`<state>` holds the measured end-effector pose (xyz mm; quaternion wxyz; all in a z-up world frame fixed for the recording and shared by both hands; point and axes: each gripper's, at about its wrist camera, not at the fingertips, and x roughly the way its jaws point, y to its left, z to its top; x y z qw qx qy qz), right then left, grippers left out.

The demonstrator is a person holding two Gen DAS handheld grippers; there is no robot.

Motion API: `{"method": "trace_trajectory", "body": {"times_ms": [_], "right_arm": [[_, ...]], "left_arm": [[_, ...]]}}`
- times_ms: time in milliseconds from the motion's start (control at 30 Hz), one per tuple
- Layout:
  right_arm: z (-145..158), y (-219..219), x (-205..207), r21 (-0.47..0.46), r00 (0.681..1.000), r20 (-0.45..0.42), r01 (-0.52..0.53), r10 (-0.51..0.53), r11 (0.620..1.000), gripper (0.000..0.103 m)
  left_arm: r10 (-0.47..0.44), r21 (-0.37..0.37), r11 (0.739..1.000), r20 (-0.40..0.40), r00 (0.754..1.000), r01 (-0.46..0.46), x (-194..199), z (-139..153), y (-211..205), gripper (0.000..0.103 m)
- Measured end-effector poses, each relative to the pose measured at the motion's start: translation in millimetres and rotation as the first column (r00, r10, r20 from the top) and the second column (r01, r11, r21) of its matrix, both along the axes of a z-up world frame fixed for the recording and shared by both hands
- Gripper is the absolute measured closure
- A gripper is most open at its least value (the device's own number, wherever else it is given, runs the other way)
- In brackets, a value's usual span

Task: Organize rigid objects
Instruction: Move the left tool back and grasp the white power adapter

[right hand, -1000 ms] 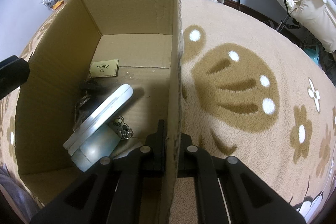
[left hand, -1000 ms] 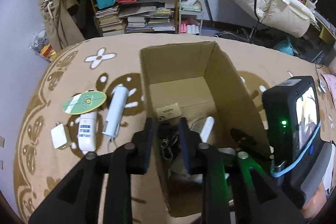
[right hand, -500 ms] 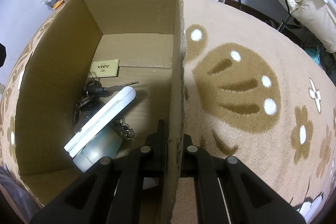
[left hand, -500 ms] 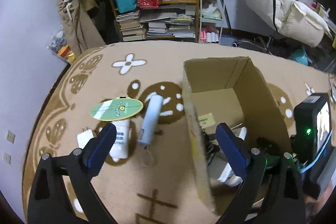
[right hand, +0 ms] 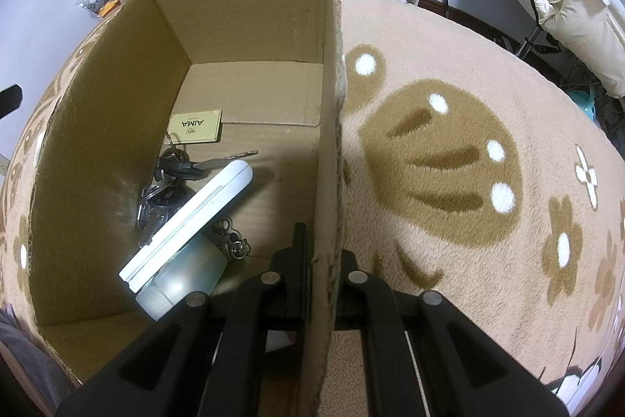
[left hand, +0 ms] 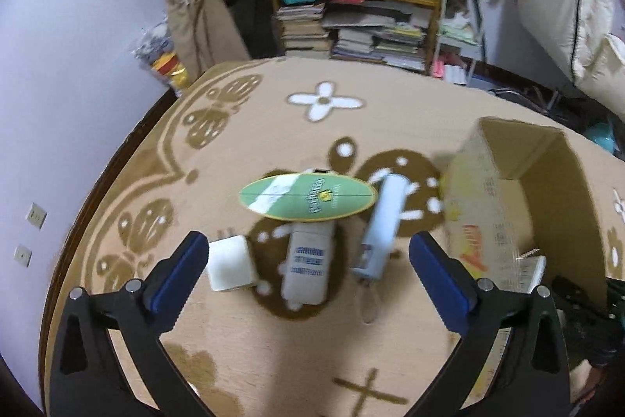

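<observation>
Cardboard box (right hand: 250,26): matt, corrugated, rough torn rim; carpet (right hand: 449,96): fuzzy pile; keys (right hand: 168,178): shiny metal; white case (right hand: 195,217): smooth glossy plastic; left gripper (left hand: 308,260) pads: matt blue rubber; white bottle (left hand: 306,266): smooth plastic

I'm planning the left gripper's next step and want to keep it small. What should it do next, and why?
Probably lower the left gripper onto the white bottle. Its jaws are wide open and empty, and the bottle lies on the rug roughly midway between them. The cardboard box already holds keys, and the right gripper is clamped on its wall.
</observation>
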<state>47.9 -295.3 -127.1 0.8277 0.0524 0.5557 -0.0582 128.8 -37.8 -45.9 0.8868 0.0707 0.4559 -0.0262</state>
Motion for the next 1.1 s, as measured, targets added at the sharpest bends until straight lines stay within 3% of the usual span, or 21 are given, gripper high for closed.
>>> {"method": "trace_trajectory", "body": {"times_ms": [233, 533, 800, 933, 1067, 1100], "right_arm": [[0.0, 0.1, 0.0, -0.001, 1.000, -0.001, 0.000, 0.000, 1.000, 0.096], [-1.2, 0.2, -0.2, 0.000, 1.000, -0.001, -0.001, 0.001, 1.000, 0.096], [-3.0, 1.0, -0.6, -0.004, 1.000, -0.002, -0.003, 0.003, 1.000, 0.096], [-3.4, 1.5, -0.9, -0.004, 1.000, -0.002, -0.003, 0.003, 1.000, 0.096], [-4.2, 0.6, -0.9, -0.005, 1.000, -0.002, -0.004, 0.004, 1.000, 0.096], [-3.8, 1.2, -0.6, -0.004, 1.000, -0.001, -0.003, 0.003, 1.000, 0.096]], "left_arm": [[0.067, -0.045, 0.997, -0.042, 0.997, -0.068, 19.8, -21.8, 27.3, 0.001], [0.121, -0.030, 0.992, -0.107, 0.987, -0.125, 39.5, -51.9, 47.2, 0.002], [0.193, -0.087, 0.973, -0.187, 0.963, -0.212, 47.9, -76.7, 70.8, 0.007], [0.221, -0.082, 0.966, -0.220, 0.950, -0.244, 51.4, -89.5, 80.8, 0.025], [0.239, -0.089, 0.959, -0.257, 0.936, -0.270, 54.7, -103.6, 88.4, 0.052], [0.249, -0.085, 0.956, -0.262, 0.932, -0.280, 54.6, -106.2, 89.9, 0.054]]}}
